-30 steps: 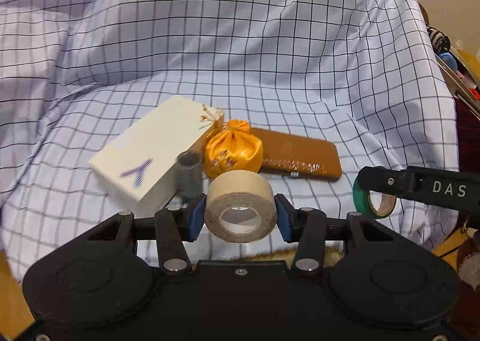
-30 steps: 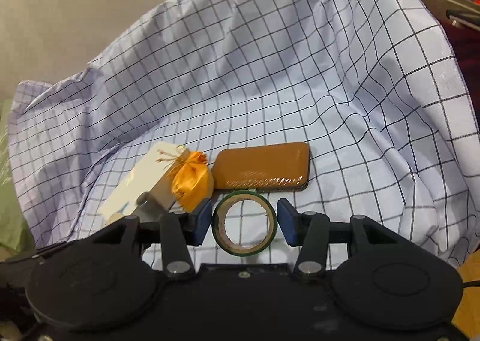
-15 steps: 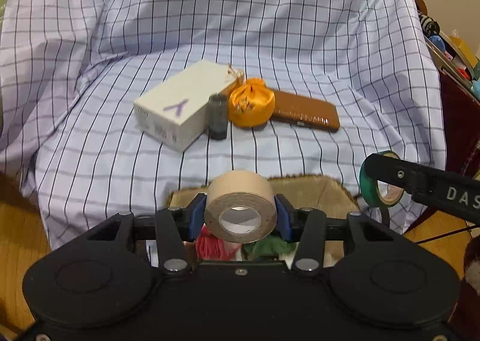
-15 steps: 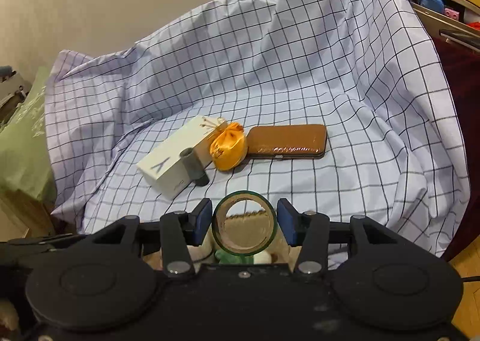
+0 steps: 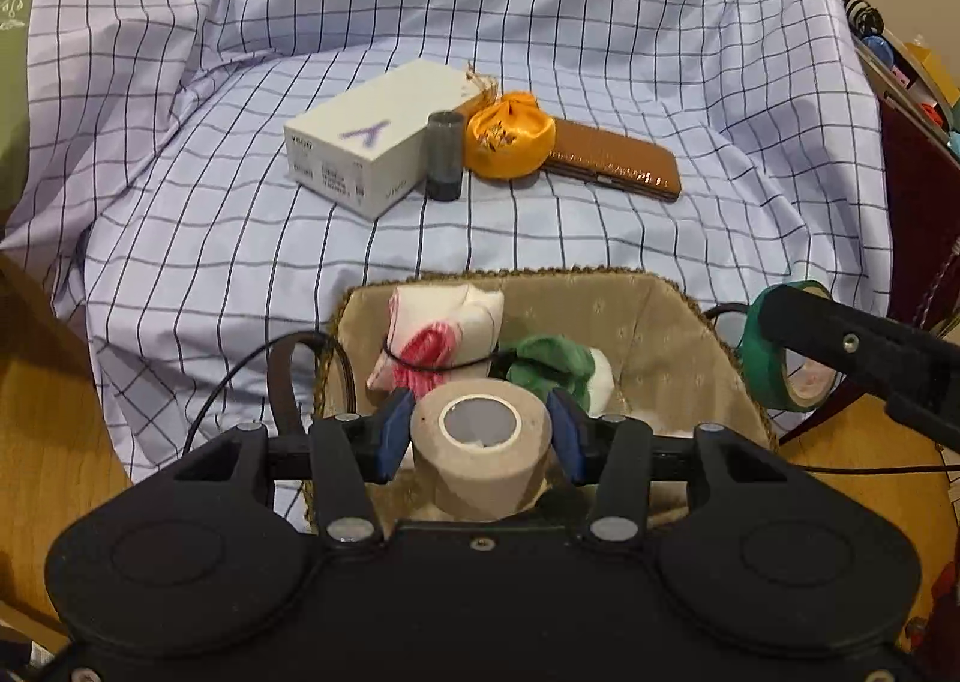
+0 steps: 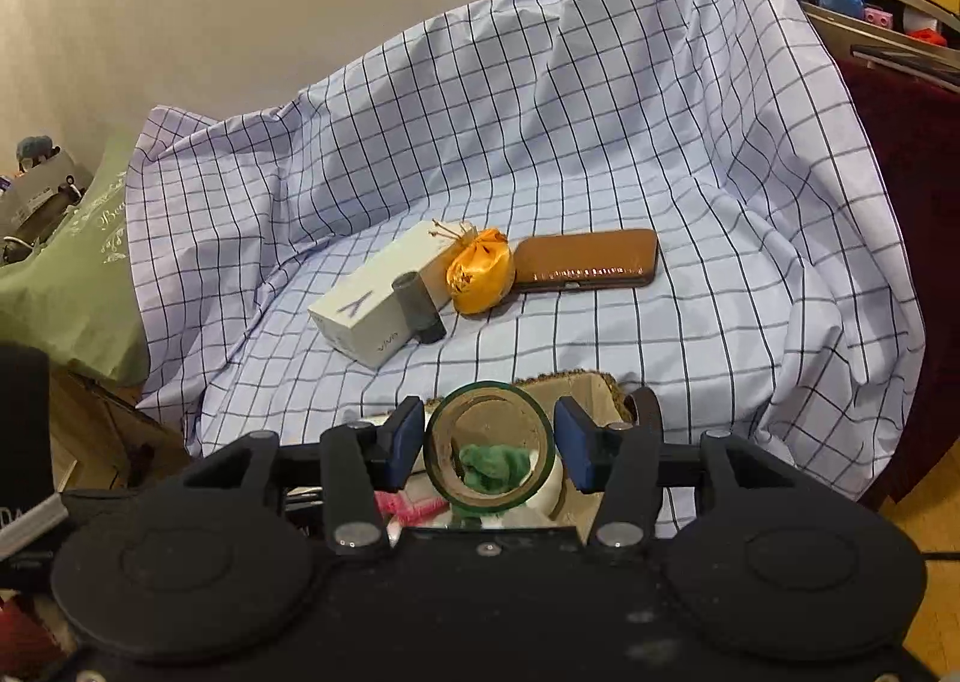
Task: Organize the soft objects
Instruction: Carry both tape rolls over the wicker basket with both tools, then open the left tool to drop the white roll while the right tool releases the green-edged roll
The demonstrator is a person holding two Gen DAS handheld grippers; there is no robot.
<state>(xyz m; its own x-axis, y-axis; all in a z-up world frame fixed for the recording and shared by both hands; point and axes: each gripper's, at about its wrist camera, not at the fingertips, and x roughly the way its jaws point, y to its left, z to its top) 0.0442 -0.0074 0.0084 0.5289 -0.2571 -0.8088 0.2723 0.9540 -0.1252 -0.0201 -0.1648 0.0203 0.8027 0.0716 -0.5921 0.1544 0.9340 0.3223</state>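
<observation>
The left gripper [image 5: 480, 433] is closed on a tan roll of tape [image 5: 480, 442], its blue pads pressing both sides. It hangs over the basket [image 5: 660, 316] at the front edge of the checked cloth [image 5: 540, 21]. The right gripper [image 6: 487, 445] is closed on a green roll of tape [image 6: 487, 445], also above the basket. In the basket lie 2 soft things, a white and pink bundle [image 5: 441, 337] and a green cloth [image 5: 549, 361]. Near the middle of the cloth sit a white box [image 5: 372, 141], a dark tube [image 5: 444, 156], an orange pouch [image 5: 509, 141] and a brown case [image 5: 618, 165].

White box [image 5: 371, 144] beside dark cylinder [image 5: 444, 156], brown case [image 5: 618, 159], green cloth [image 6: 66, 274], perhaps toys [image 6: 864, 3] on shelf.
</observation>
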